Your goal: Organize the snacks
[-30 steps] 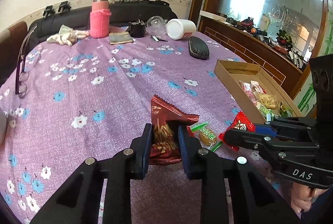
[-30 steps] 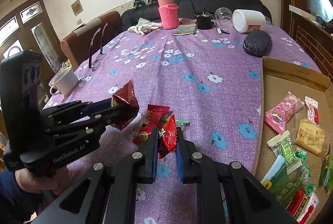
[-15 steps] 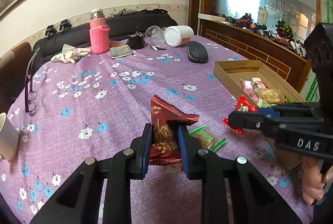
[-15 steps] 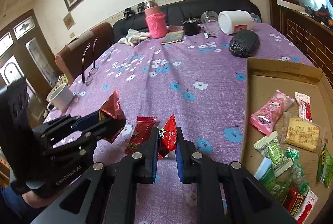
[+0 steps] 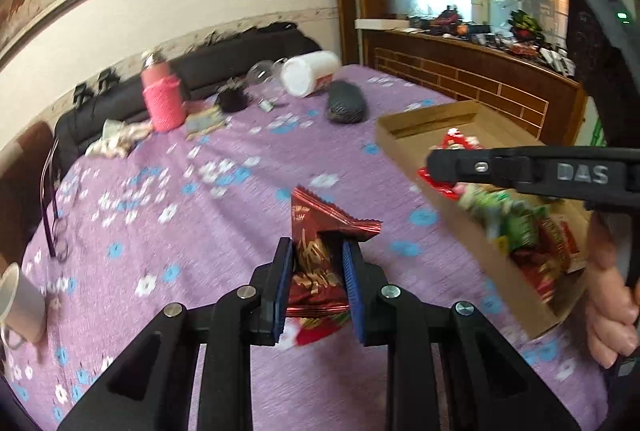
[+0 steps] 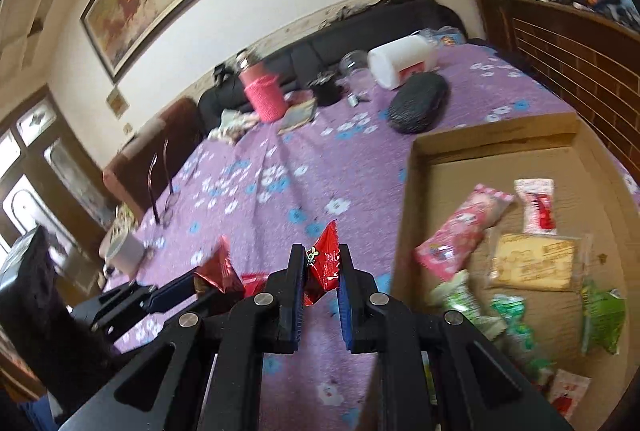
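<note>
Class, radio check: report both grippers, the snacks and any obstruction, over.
Left gripper shut on dark red snack packet, above tablecloth. Right gripper shut on bright red snack packet, beside cardboard box. Nothing blocking box.

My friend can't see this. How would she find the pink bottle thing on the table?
Start at the purple flowered tablecloth and look to its far edge, by the black sofa. The tall pink bottle in a knitted pink sleeve stands upright there, left of the white plastic tub lying on its side. It is the only pink, woolly thing standing up among its neighbours.
</note>
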`<move>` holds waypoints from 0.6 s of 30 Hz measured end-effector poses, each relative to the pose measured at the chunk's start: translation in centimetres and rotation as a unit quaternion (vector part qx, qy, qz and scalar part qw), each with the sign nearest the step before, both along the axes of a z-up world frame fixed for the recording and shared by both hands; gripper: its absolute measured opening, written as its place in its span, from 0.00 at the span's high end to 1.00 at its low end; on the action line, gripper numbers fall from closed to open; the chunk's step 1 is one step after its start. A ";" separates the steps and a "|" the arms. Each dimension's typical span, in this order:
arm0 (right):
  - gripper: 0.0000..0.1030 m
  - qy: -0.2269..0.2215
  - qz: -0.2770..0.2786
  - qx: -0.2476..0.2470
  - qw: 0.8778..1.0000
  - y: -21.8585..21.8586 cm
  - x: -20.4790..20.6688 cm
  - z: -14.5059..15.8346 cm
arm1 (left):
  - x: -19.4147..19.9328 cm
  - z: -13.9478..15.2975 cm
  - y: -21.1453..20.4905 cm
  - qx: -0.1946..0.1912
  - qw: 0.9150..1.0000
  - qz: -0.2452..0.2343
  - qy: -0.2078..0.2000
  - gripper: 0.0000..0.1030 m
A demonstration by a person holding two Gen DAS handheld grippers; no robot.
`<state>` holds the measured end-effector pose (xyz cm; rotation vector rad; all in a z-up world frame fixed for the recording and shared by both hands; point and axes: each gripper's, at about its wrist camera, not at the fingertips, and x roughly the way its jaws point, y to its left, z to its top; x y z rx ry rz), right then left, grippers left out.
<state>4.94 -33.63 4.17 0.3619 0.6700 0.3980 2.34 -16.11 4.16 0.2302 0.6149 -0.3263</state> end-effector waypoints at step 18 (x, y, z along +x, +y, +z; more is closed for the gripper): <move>0.85 0.059 -0.182 0.034 0.981 -10.7 0.3 -1.1 | -0.9 -0.3 -11.7 -0.064 0.988 -0.114 0.080 0.77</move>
